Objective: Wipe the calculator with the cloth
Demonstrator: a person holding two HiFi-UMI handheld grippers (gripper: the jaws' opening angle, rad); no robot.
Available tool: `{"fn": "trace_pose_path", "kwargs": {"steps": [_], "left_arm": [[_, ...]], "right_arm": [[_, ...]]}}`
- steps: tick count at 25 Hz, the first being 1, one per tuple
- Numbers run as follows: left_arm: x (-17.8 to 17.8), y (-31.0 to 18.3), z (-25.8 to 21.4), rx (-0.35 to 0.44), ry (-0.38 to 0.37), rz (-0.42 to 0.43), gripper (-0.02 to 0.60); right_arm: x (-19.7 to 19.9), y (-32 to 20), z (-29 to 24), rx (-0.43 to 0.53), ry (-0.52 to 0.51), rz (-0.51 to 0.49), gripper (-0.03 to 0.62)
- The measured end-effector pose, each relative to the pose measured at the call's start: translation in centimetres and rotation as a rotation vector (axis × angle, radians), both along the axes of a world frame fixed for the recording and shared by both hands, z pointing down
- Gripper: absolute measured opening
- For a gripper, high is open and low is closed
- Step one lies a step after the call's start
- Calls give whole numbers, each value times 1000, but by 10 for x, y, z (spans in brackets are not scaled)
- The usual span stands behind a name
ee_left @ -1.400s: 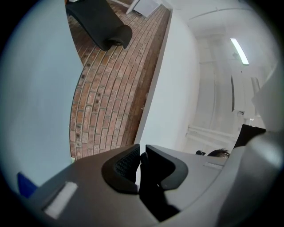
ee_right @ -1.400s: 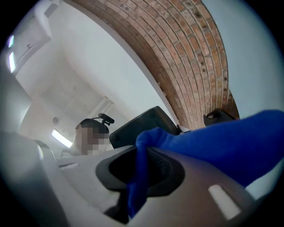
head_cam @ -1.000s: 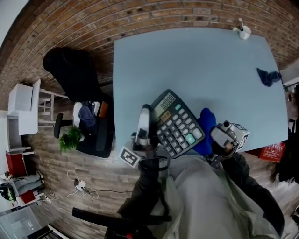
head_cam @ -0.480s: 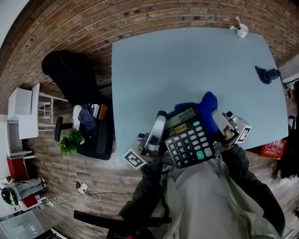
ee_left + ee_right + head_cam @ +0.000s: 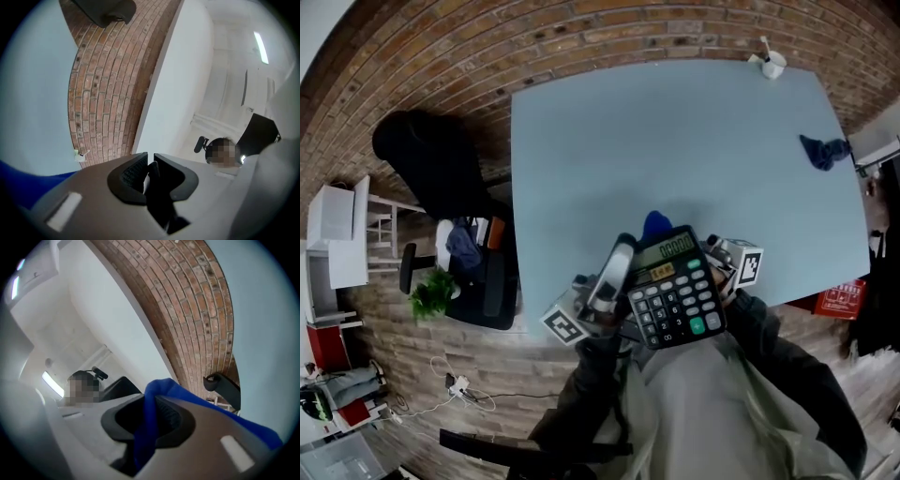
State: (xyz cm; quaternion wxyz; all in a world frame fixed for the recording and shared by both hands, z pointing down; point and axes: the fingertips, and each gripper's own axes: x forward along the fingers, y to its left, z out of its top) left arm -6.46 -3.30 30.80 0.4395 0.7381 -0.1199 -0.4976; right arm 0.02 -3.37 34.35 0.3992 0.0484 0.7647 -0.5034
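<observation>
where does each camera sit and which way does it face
Head view: on the person's head, facing steeply down at table and calculator; sleeves show.
Left gripper view: on the left tool, tilted up at brickwork and ceiling; jaws shut on the calculator.
Right gripper view: on the right tool, tilted up; jaws shut on the cloth.
Both gripper views share the brickwork and a person's head.

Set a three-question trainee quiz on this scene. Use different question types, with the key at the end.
1. True or false: the calculator lies flat on the table.
2. What is the right gripper clamped on? A) blue cloth B) sponge C) nothing
3. Fill in: the left gripper is shut on the edge of the ____.
Key: 1 false, it is held up off the table; 2 A; 3 calculator.
</observation>
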Motion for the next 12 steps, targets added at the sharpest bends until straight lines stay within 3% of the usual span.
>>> {"fn": "trace_pose_path", "kwargs": {"steps": [2,6,9,12], "left_arm": [[1,0,4,5,-34,-6,46],[-10,-3,3,-8,-4,-30,46],[-20,-7,4,-16,2,-59,46],[-24,-11,5,-41,49,-90,46]], "right_arm": [[4,1,4,19,29,9,61],[42,-4,-20,100,5,100,60],[54,-6,-28,163,56,149,60],[42,1,-16,93,55,100,60]]}}
